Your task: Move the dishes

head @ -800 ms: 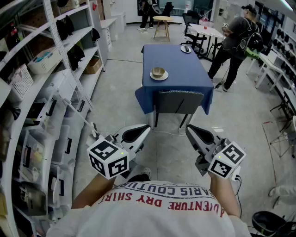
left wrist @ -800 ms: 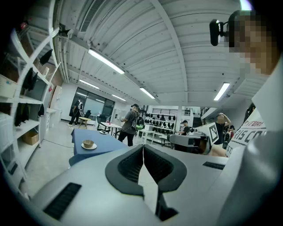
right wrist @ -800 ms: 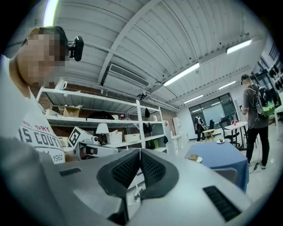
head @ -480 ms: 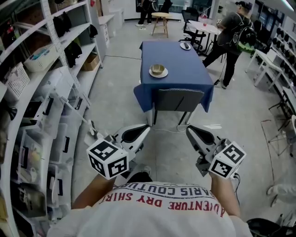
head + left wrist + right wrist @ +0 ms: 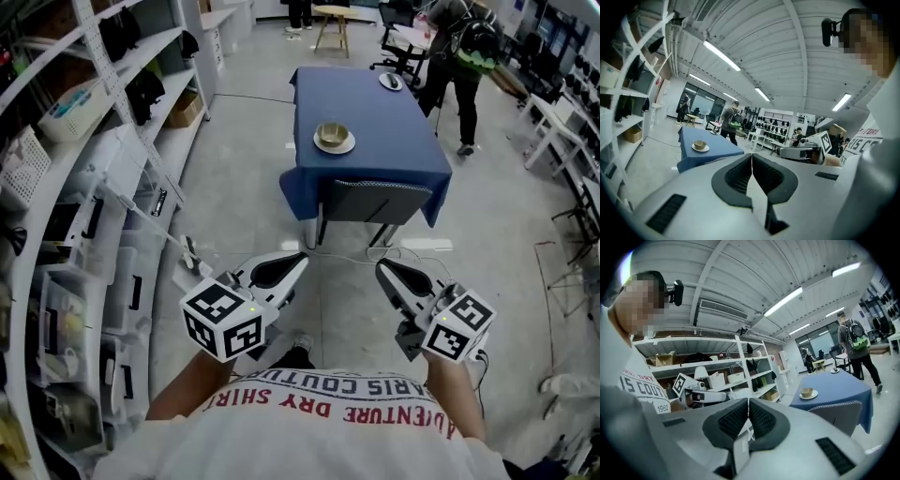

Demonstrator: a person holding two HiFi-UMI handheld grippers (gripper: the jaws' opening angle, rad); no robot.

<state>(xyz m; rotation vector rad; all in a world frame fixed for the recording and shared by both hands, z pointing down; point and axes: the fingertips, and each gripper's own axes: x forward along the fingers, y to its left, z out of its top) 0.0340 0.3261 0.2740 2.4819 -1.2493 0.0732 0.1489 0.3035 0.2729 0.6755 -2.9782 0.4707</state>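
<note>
Seen from the head view on a grey floor, short of a table (image 5: 375,131) draped in a blue cloth, both tools held low, close to the body, side by side and apart from each other, pointing roughly level towards that table. Left gripper (image 5: 299,259): jaws pressed together tip to tip, pads meeting along a thin seam in its own view, nothing caught between them. Right gripper (image 5: 382,267): closed the same way, empty as well. On the near half of the table, towards its left edge in the head view: a tan bowl (image 5: 332,133) sitting upright in a white plate (image 5: 336,145), well apart from both grippers. At the far right corner of the same cloth: a second small dish (image 5: 389,82), its contents too small to make out. Pushed in at the near end of the table, back towards the camera: a grey chair (image 5: 375,200). Beyond the far right corner: a person with a backpack (image 5: 464,42), standing on the floor. Farther back: a wooden stool (image 5: 330,21). Along the left side: white shelving (image 5: 112,89) loaded with dark bags, baskets and boxes.
</note>
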